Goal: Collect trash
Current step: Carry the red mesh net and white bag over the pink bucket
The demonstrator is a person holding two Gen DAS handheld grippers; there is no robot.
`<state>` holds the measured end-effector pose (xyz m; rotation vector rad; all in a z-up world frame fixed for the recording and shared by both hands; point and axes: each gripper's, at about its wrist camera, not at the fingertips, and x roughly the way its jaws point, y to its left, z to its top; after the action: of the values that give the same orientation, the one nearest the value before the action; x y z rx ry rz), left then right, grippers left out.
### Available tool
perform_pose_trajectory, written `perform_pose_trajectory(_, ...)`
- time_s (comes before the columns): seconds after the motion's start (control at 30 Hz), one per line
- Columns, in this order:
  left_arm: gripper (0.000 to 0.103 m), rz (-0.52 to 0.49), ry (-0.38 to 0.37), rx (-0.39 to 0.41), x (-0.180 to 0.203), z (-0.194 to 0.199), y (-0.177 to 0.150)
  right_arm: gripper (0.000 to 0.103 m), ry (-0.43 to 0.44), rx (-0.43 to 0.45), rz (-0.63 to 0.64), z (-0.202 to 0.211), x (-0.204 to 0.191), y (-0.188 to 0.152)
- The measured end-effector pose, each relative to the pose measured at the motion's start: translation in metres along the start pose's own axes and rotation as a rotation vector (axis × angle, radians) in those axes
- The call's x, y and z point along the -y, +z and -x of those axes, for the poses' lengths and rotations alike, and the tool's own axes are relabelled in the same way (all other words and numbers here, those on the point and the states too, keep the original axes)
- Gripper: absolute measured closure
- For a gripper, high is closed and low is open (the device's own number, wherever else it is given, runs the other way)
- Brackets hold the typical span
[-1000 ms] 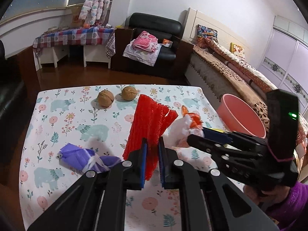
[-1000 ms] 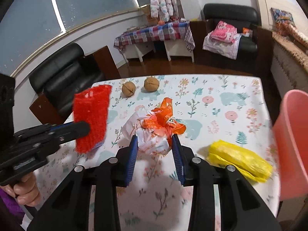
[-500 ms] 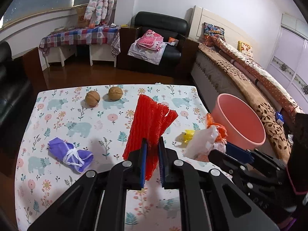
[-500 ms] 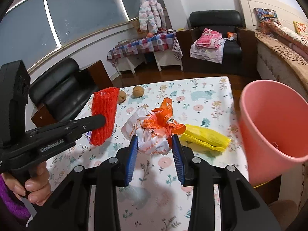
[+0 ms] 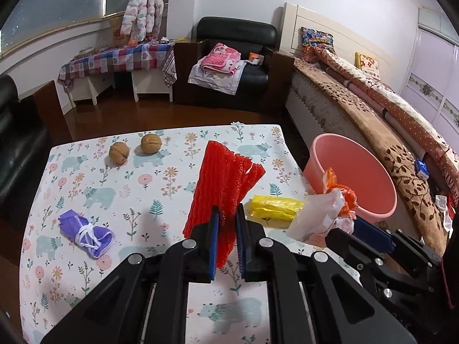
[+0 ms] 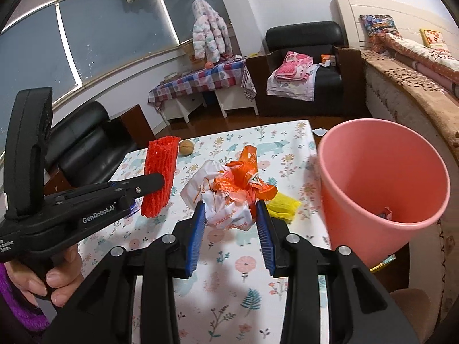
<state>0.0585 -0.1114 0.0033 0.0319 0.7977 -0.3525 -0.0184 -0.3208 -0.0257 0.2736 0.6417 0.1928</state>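
**Trash collection at a bedside table: both grippers loaded**

Setting: bedroom with black armchairs, a bed along the wall, and a low table [image 5: 86,258] under a floral, bear-print cloth.

Item 1. Left gripper [image 5: 227,240]: fingers clenched on the lower end of a red foam net sleeve [image 5: 226,183], which stands upright above the cloth.

Item 2. Right gripper [image 6: 231,223]: fingers clamped on a crumpled white-and-orange plastic bag [image 6: 229,195], held above the table just left of the bin.

Item 3. Pink bin [image 6: 381,177]: beside the table's right edge, mouth open toward the grippers; a small scrap lies inside.

Item 4. Uncollected: yellow plastic bag [image 5: 272,207] on the cloth near the bin side; purple cloth bundle [image 5: 86,233] at the left.

Item 5. Other: two walnuts [image 5: 134,147] at the far edge, likely not trash.

Risks, as judged: the bag is light and loosely bunched, so it may cling to the pads or drift past the rim if let go early. The sleeve is gripped at its end only and may flop or catch the rim. The two grippers sit close together and could collide at the bin's mouth.
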Motion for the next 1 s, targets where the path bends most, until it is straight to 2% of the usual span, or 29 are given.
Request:
perform_pose_trajectory(0.27,0.093,-0.039,-0.01,0.004,0.025,-0.007,0.007,0.067,-0.037,0.046,-0.042,0.013,0.023,0.005)
perform_pose_trajectory(0.47,0.093,-0.071,-0.054,0.012,0.049,-0.013,0.013,0.067,-0.08,0.07,-0.092,0.022,0.049,0.006)
perform_pose_trajectory(0.67,0.093,-0.093,-0.126,0.016,0.077,-0.02,0.02,0.067,-0.129,0.11,-0.148,0.034,0.079,0.008)
perform_pose_trajectory(1.0,0.093,-0.134,-0.25,0.001,0.125,-0.044,0.031,0.067,-0.189,0.118,-0.219,0.041,0.12,0.007)
